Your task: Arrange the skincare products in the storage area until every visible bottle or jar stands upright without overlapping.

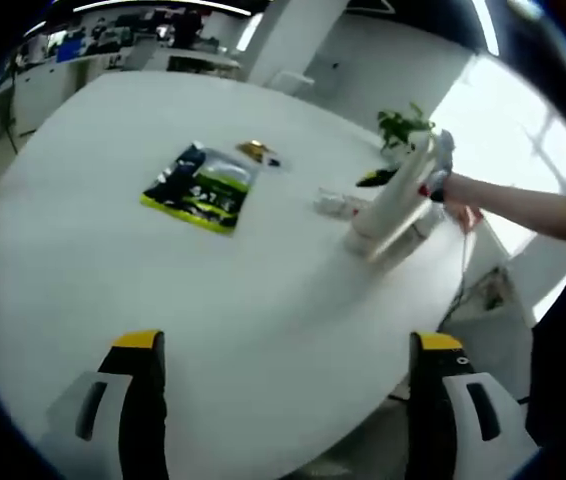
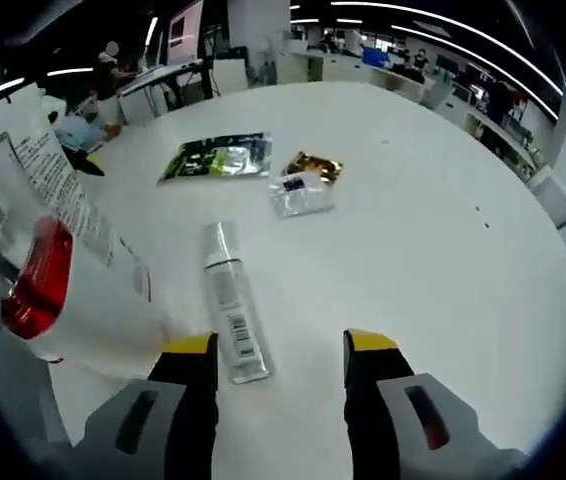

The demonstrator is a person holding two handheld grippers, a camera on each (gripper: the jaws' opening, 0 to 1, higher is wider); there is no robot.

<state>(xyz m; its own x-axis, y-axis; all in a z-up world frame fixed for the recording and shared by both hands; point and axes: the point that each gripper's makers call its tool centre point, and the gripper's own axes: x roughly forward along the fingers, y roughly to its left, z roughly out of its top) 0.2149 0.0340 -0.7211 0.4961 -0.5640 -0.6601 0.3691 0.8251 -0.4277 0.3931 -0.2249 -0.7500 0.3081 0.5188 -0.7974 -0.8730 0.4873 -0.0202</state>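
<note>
hovering over the white bench, my left gripper had its jaws spread wide with nothing between them, well short of anything on the surface. in the left gripper view a person's arm reached in from the right toward a tall pale bottle standing near the far edge, with a small plant behind it; whether that bottle was gripped or just touched i could not tell.

my right gripper also had its jaws open and empty. a slim clear tube lay flat on the bench just ahead, its near end beside the left jaw rather than between the two. a big white bottle with a red patch stood close on the left, crowding that side.

further off lay a green packet, a clear sachet and a gold sachet, the two sachets touching or overlapping.

risks as i judged them: the tube sat off-centre, so closing from there would likely push it sideways or set it rolling on the smooth top. it looked narrow and top-heavy once raised, so it could tip back over if released with any lean. swinging left to correct could knock the big bottle, and the one near the far edge had little margin before a fall.
</note>
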